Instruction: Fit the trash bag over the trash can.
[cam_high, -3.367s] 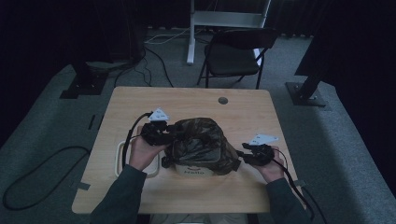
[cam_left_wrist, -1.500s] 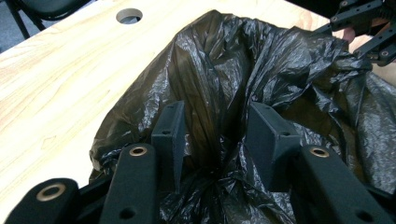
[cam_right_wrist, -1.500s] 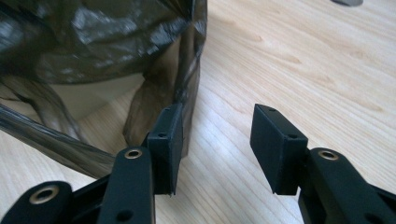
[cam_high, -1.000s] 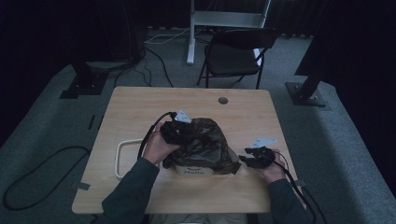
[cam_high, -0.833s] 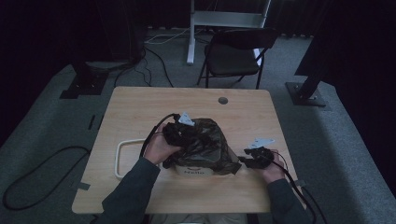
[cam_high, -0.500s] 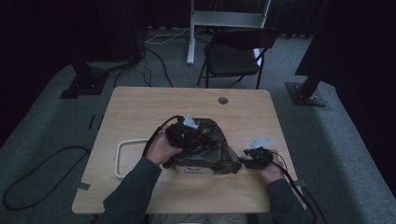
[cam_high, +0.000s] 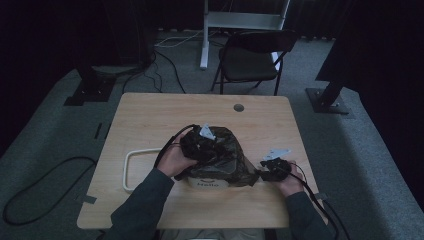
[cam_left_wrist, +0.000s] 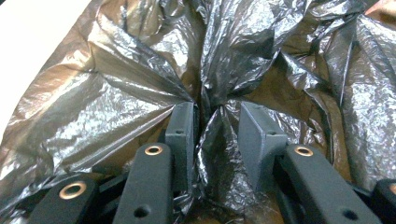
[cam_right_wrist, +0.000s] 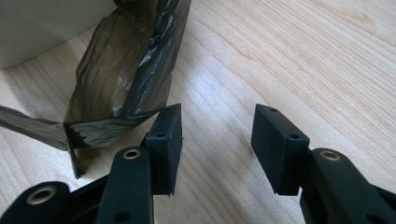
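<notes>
A dark, crinkled plastic bag (cam_high: 227, 159) is draped over a white container marked "Hello" (cam_high: 207, 184) at the middle of the table. My left gripper (cam_high: 201, 145) rests on top of the bag. In the left gripper view a bunched fold of the bag (cam_left_wrist: 116, 107) sits between the pads of the left gripper (cam_left_wrist: 215, 116), with creases running to them. Its jaws have just been closing on that fold. My right gripper (cam_high: 266, 171) lies at the bag's right corner. In its own view the right gripper (cam_right_wrist: 217, 135) stands open over bare wood, the bag's edge (cam_right_wrist: 126, 79) beside its left finger.
A white rounded loop (cam_high: 134, 170) lies on the wooden table (cam_high: 150, 115) left of the container. A round cable hole (cam_high: 238, 107) is near the far edge. A black folding chair (cam_high: 250, 60) stands behind the table. Cables trail over the floor.
The left hand has moved from the bag's left side onto its top and gathered a fold there. The right gripper has crept slightly toward the bag's corner.
</notes>
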